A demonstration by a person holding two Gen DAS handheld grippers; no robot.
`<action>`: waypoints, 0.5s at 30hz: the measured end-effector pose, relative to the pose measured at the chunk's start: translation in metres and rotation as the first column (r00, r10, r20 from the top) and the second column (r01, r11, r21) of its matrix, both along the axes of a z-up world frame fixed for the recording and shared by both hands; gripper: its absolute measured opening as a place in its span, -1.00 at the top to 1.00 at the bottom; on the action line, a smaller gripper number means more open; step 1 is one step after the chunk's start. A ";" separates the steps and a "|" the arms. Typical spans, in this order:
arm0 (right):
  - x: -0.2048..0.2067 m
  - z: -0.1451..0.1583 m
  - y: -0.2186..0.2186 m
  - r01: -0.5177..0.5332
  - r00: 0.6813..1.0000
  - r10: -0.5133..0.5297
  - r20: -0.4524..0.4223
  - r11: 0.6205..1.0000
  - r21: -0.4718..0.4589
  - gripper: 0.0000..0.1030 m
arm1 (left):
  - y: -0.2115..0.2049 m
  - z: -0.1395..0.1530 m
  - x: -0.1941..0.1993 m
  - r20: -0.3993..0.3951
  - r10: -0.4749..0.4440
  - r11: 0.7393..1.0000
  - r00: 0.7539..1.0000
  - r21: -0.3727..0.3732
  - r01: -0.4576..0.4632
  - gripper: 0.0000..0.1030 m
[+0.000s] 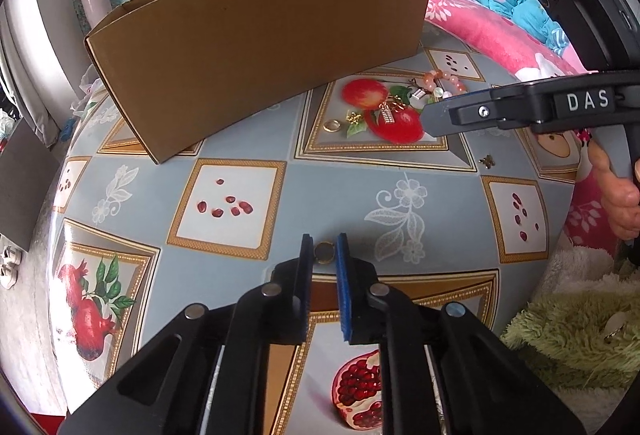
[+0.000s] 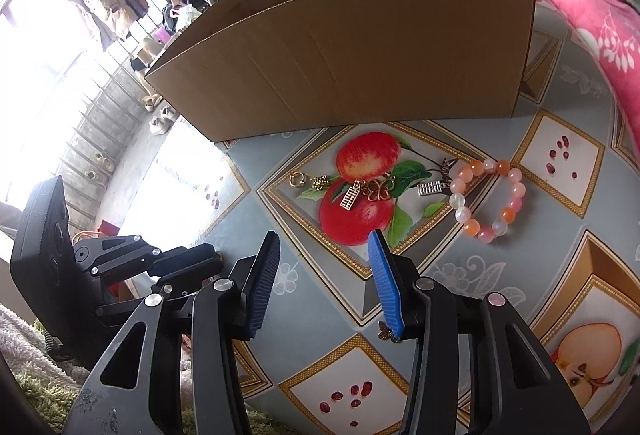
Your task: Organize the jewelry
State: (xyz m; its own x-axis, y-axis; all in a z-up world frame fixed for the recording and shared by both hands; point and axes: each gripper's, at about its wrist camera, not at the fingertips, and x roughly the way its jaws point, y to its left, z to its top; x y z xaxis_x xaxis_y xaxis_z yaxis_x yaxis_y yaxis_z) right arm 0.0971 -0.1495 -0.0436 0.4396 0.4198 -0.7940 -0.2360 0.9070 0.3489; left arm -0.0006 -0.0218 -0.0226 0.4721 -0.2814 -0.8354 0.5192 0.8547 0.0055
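Cardboard box [image 2: 360,47] open-topped at the far side of the counter [image 1: 344,187], its long wall rising right behind the jewelry. Pink floral blanket [image 2: 592,3] along the right edge of the counter, green shaggy fabric [image 1: 568,331] at the near right corner. On the printed apple tile: one gold ring [image 2: 297,179], one gold knot charm [image 2: 320,182] just beside it, two silver abacus-like charms [image 2: 349,199] and [image 2: 429,189], one gold clover charm [image 2: 378,191] between them, one beaded bracelet [image 2: 486,195] of orange, pink and white beads to the right. One small butterfly piece [image 2: 387,333] on the counter, apart from the cluster, touching the lower end of a blue pad of the right tool [image 2: 324,247]. Right tool spread wide, nothing between its pads, low over the counter near the cluster. Left tool [image 1: 324,249] narrowed around one second gold ring [image 1: 324,253] near the counter's front edge, well apart from the rest; firm pinch or mere bracketing, cannot tell. White letters "DAS" [image 1: 587,101] readable on the right tool's side in the left view.
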 end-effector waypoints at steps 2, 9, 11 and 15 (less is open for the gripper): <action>0.001 0.001 0.003 -0.007 1.000 0.007 0.002 1.000 0.000 0.16 | 0.000 0.000 0.000 0.008 0.002 1.000 1.000 0.006 -0.002 0.81; 0.009 0.001 0.034 -0.089 0.996 0.089 0.014 0.996 0.009 0.20 | 0.013 0.001 0.010 0.022 0.059 0.998 0.998 0.009 -0.059 0.82; 0.013 -0.002 0.046 -0.118 0.993 0.118 0.007 0.993 0.010 0.26 | 0.017 0.001 0.012 0.020 0.074 0.997 0.997 -0.001 -0.074 0.82; 0.024 -0.009 0.062 -0.149 0.989 0.149 -0.007 0.989 -0.004 0.34 | 0.022 0.000 0.014 0.014 0.080 0.997 0.997 -0.024 -0.079 0.82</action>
State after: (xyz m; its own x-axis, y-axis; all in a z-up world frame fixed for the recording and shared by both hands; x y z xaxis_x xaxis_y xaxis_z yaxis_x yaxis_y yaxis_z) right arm 0.1207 -0.0877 -0.0523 0.3668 0.4768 -0.7989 -0.3660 0.8634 0.3472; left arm 0.0139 0.0000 -0.0222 0.5057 -0.2619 -0.8220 0.4496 0.8932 -0.0079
